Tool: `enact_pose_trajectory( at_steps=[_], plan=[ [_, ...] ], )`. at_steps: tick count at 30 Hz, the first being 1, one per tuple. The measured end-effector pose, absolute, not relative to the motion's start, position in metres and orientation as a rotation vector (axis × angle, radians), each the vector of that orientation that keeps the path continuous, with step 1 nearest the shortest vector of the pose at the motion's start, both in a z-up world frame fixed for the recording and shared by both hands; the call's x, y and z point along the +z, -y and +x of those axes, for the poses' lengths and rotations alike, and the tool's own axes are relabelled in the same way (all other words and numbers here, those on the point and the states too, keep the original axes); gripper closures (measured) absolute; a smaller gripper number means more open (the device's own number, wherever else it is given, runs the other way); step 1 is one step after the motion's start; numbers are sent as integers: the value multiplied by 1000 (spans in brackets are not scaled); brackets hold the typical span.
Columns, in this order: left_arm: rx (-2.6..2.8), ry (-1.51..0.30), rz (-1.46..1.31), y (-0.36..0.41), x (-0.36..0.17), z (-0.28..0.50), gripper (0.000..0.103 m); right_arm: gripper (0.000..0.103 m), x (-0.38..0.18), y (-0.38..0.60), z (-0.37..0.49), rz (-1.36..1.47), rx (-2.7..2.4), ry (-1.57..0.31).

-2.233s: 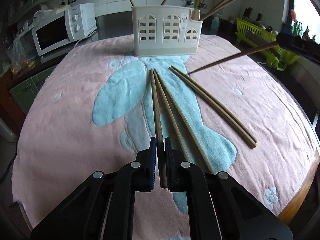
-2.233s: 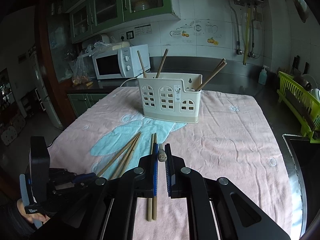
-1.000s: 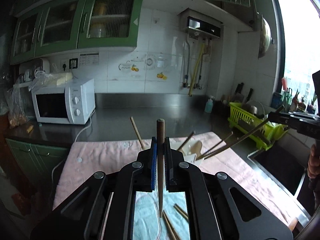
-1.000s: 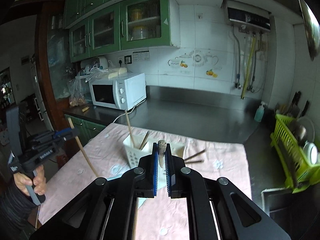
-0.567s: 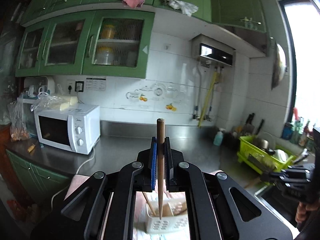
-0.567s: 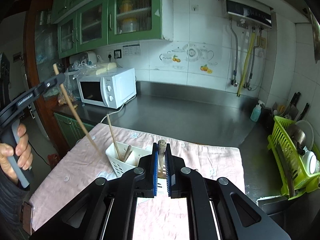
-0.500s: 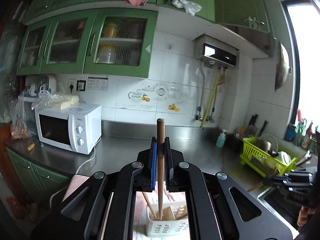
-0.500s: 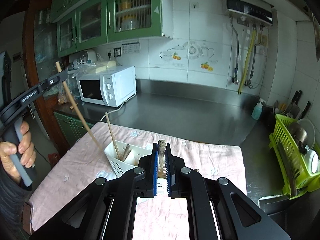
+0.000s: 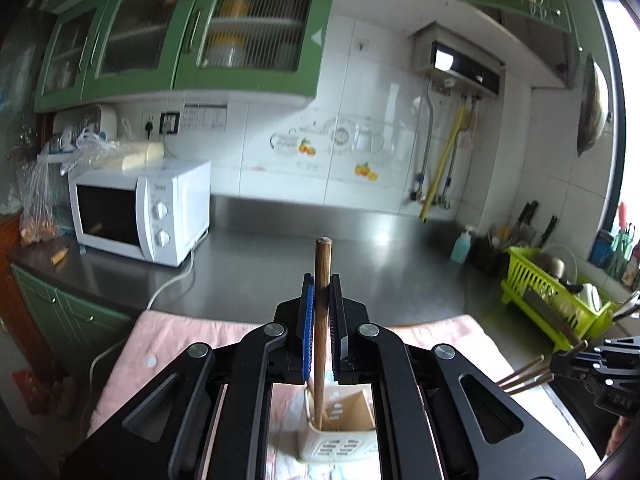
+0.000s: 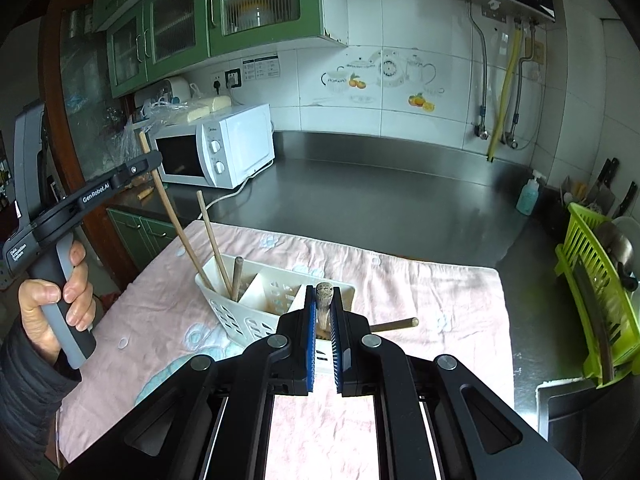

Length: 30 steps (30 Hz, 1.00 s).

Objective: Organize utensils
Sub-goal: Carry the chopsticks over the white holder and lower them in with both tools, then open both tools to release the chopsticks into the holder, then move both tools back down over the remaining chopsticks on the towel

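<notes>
Both grippers have carried their chopsticks from the pink towel (image 10: 420, 280) to the white slotted plastic holder (image 10: 256, 304). Left gripper (image 9: 321, 308) clamps one brown wooden chopstick (image 9: 322, 280), tip inside an end compartment; right gripper (image 10: 322, 312) clamps another chopstick (image 10: 323, 294). Two more stand there, steel kitchen counter (image 10: 380, 200) beyond.

Green glass-front cabinets (image 9: 180, 28), white tiled wall (image 10: 400, 92), steel counter (image 10: 380, 200), white microwave (image 9: 140, 216).
</notes>
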<state>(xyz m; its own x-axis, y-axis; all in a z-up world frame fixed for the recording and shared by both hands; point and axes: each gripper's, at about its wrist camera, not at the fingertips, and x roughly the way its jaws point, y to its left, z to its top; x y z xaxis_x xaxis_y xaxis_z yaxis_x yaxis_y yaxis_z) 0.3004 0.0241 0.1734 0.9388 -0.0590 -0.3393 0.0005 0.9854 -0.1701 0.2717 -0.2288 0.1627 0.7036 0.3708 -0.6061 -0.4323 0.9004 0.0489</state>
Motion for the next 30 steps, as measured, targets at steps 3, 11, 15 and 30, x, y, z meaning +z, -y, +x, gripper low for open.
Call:
enact_pose_trajectory(
  at_steps=[3, 11, 15, 30],
  plan=[
    [-32, -361, -165, -25, 170, 298, 93, 89, 167, 229, 266, -100, 444, -624],
    [-57, -361, -140, -22, 171, 257, 89, 85, 174, 240, 224, -79, 455, -572],
    [-63, -391, -107, -17, 159, 223, 85, 85, 150, 240, 186, -94, 481, -590],
    [-93, -554, -45, 8, 64, 99, 74, 87, 7, 231, 84, -119, 517, -795]
  ],
)
